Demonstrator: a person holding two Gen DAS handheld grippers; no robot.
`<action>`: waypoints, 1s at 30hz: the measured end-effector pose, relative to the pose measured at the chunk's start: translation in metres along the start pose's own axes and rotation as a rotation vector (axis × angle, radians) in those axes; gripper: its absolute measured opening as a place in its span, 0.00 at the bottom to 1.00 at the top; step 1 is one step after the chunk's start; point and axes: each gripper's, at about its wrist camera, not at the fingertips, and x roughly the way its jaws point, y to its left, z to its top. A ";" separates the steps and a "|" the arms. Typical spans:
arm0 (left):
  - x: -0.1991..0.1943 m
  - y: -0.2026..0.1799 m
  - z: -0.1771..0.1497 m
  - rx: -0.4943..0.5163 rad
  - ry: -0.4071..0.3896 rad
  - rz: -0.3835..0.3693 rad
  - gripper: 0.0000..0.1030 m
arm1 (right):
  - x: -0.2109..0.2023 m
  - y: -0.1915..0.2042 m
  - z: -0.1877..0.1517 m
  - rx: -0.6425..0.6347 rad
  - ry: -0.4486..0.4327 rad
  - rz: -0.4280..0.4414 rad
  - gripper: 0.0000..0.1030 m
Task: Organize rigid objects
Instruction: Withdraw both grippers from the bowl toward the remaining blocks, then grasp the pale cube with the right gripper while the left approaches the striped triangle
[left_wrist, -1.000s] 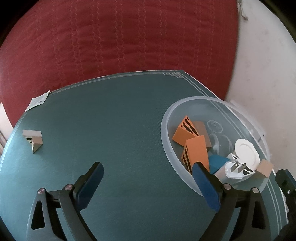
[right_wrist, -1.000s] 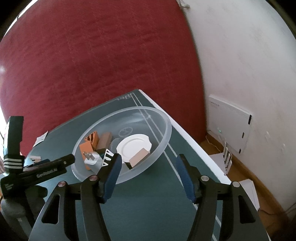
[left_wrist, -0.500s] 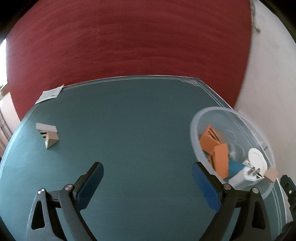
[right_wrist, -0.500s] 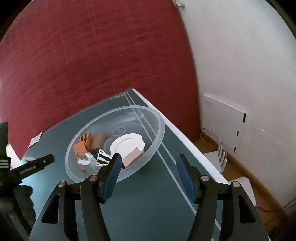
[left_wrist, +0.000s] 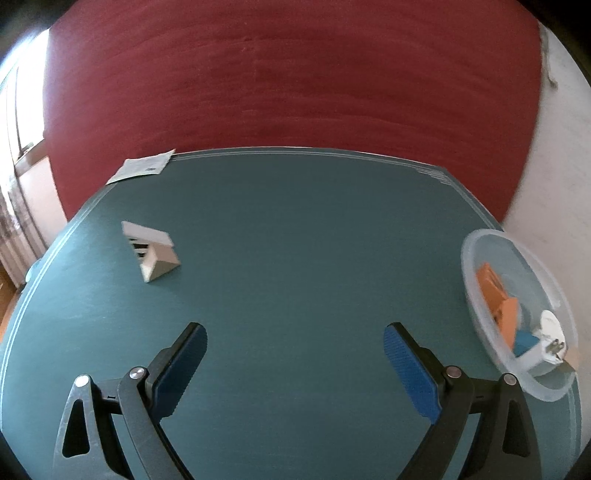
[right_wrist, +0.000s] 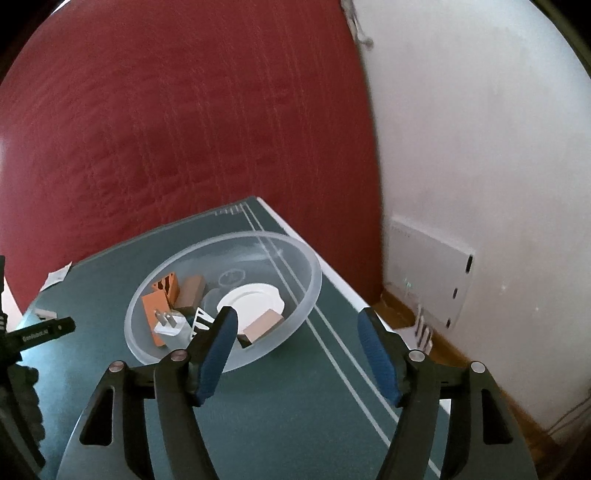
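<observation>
A clear plastic bowl (right_wrist: 295, 266) stands near the right edge of the teal table (left_wrist: 295, 240). It holds orange blocks (right_wrist: 162, 299), a brown block (right_wrist: 190, 291), a white disc (right_wrist: 255, 301), a white plug adapter (right_wrist: 170, 326) and a tan block (right_wrist: 264, 325). The bowl also shows at the right of the left wrist view (left_wrist: 476, 295). A beige and white wedge block (left_wrist: 153, 254) lies alone on the table's left side. My left gripper (left_wrist: 295, 339) is open and empty, above the table's middle. My right gripper (right_wrist: 295, 332) is open and empty, just in front of the bowl.
A white paper slip (left_wrist: 142, 168) lies at the table's far left corner. A red padded wall (left_wrist: 295, 74) stands behind the table. A white wall (right_wrist: 480, 147) and a white router (right_wrist: 428, 273) are to the right, past the table's edge.
My left gripper has swung to the left: the bowl has slid to the view's right edge and the wedge block has come nearer the centre. My right gripper has hardly moved.
</observation>
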 end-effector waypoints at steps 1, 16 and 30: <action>0.001 0.006 0.000 -0.006 -0.001 0.009 0.96 | -0.001 0.002 0.000 -0.008 -0.008 -0.004 0.67; -0.001 0.090 0.002 -0.097 -0.004 0.133 0.96 | -0.017 0.052 -0.015 -0.128 -0.009 0.072 0.67; 0.021 0.156 0.030 -0.133 -0.013 0.232 0.95 | -0.017 0.128 -0.028 -0.182 0.133 0.290 0.68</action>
